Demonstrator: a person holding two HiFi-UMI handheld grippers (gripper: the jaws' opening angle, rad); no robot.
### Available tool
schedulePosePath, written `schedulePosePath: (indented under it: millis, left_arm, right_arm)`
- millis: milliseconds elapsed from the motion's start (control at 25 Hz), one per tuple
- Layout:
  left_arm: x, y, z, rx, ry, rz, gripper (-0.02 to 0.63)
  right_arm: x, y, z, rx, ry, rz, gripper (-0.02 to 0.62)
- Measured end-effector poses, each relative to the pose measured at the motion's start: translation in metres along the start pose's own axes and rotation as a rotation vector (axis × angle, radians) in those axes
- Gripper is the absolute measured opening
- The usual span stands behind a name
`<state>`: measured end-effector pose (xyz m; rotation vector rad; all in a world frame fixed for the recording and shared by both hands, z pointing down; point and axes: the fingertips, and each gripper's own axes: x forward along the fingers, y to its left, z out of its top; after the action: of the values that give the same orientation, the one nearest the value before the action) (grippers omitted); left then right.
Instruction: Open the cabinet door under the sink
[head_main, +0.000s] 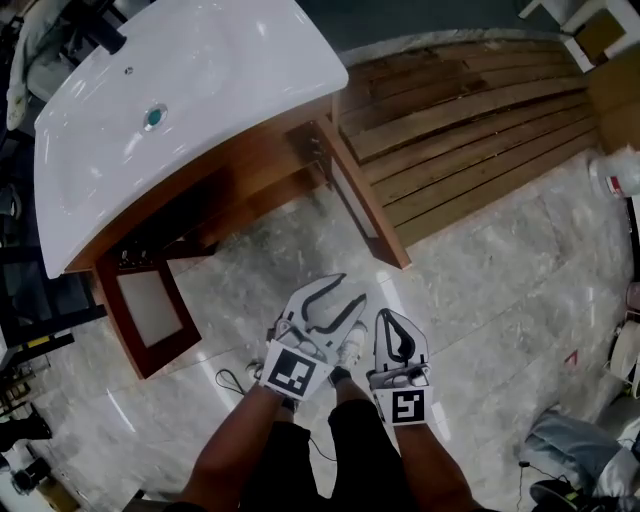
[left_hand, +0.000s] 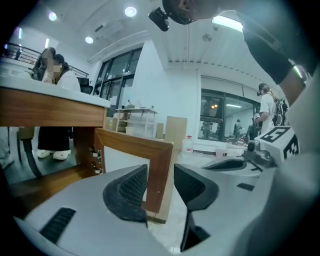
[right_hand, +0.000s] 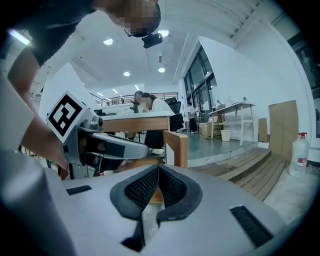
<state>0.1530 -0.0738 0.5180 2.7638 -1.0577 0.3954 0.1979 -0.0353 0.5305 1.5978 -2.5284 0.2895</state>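
The white sink (head_main: 200, 80) tops a wooden cabinet (head_main: 250, 165) at the upper left of the head view. Both cabinet doors stand swung out: the right door (head_main: 365, 195) toward the marble floor, the left door (head_main: 150, 315) with its pale panel facing up. My left gripper (head_main: 345, 292) hangs over the floor a short way from the right door's free end, open and touching nothing. That door's corner (left_hand: 135, 142) shows beyond the gap of the left gripper (left_hand: 160, 175). My right gripper (head_main: 388, 312) is beside it, pads together and empty (right_hand: 158, 170), with the door (right_hand: 176, 147) farther off.
Wooden decking steps (head_main: 470, 110) run right of the cabinet. A plastic bottle (head_main: 620, 180) stands at the far right, and grey cloth (head_main: 575, 440) lies at the lower right. A thin cable (head_main: 235, 380) loops on the floor by my left arm. People stand behind the sink.
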Motion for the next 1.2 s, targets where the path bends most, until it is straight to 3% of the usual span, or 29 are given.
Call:
schedulePosePath:
  millis: [120, 240, 440, 760, 1040, 1200]
  left_arm:
    - [-0.031, 0.002, 0.018, -0.04, 0.012, 0.064, 0.159]
    - [-0.065, 0.009, 0.053, -0.099, -0.052, 0.16, 0.074]
    - [-0.112, 0.025, 0.11, -0.137, -0.119, 0.269, 0.028]
    - [-0.212, 0.016, 0.167, -0.149, -0.145, 0.393, 0.023]
    - [-0.312, -0.011, 0.195, -0.173, -0.158, 0.59, 0.023]
    - [-0.359, -0.028, 0.203, -0.179, -0.165, 0.662, 0.023]
  right_arm:
    - [-0.01, 0.01, 0.029, 0.008, 0.006, 0.037, 0.023]
    - [-0.014, 0.026, 0.07, -0.014, -0.02, 0.099, 0.023]
    - [-0.01, 0.057, 0.136, -0.076, -0.085, 0.218, 0.023]
    - [-0.038, 0.128, 0.215, -0.129, -0.154, 0.348, 0.023]
    - [-0.078, 0.191, 0.279, -0.188, -0.243, 0.474, 0.023]
    - [-0.102, 0.223, 0.308, -0.211, -0.283, 0.52, 0.021]
